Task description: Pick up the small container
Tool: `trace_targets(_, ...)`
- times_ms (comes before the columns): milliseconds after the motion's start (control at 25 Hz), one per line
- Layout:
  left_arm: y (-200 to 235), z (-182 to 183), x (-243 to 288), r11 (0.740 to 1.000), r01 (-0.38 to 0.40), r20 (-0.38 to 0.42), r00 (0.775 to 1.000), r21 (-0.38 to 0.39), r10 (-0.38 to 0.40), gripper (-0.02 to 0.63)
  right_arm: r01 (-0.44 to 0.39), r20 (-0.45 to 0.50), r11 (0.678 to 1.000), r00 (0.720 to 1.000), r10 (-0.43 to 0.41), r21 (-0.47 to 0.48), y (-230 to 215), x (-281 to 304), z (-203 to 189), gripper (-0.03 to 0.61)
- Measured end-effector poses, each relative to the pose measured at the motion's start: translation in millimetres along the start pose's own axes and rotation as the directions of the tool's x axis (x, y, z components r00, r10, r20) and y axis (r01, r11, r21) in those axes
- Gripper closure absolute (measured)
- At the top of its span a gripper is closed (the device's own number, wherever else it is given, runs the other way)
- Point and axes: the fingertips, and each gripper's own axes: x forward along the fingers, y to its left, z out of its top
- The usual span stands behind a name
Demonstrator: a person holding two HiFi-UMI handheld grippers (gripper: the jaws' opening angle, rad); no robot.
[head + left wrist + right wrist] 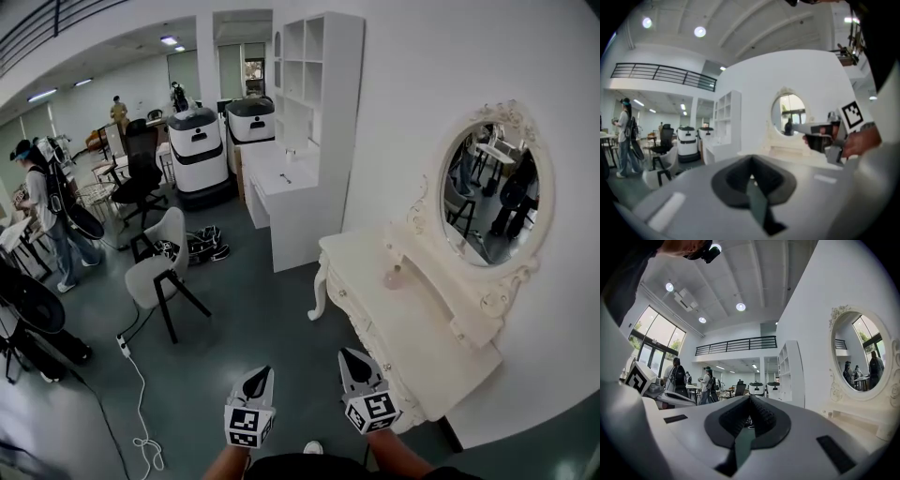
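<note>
Both claws low over the floor, nothing in either one: left claw (255, 382) pinched together, right claw (354, 361) fully closed too. The container (394, 277) sits on the white surface (417, 342) under the mirror (492, 192), well ahead and off to the right. Right claw is nearer, so I'd call it a forward-right reach for that side. The container's too small to read its axis

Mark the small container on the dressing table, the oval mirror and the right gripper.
small container (393, 277), head view, middle of its pinkish body.
oval mirror (495, 192), head view, centre of the glass.
right gripper (351, 356), head view, the tip where its shut jaws meet.
</note>
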Motion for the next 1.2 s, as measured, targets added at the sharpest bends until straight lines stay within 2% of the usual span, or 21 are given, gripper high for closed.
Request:
trace_targets(200,6,-1,27,0.999,-0.042,-0.030,0.999,-0.010,0.042,0.607,0.031,-0.003,0.999,1.000,-0.031,-0.010,-48,14,0,0.572)
trace_targets(400,10,3,49,0.998,-0.065,-0.033,0.997,-0.009,0.065,0.607,0.025,-0.020,1.000,1.000,-0.024,0.008,-68,23,-11,0.572)
trace_targets(560,6,6,68,0.999,-0.054,-0.042,0.998,-0.003,0.053,0.607,0.013,-0.035,0.999,0.999,-0.012,0.036,-75,32,-24,0.572)
trace_targets(800,4,11,97,0.999,-0.028,-0.023,0.999,-0.023,0.027,0.607,0.031,0.005,0.998,1.000,-0.031,0.057,-87,43,-22,0.572)
trace_targets(1200,28,25,168,0.999,0.034,0.004,0.999,-0.033,-0.034,0.607,0.068,-0.012,0.997,0.998,-0.067,0.031,-118,102,-22,0.572)
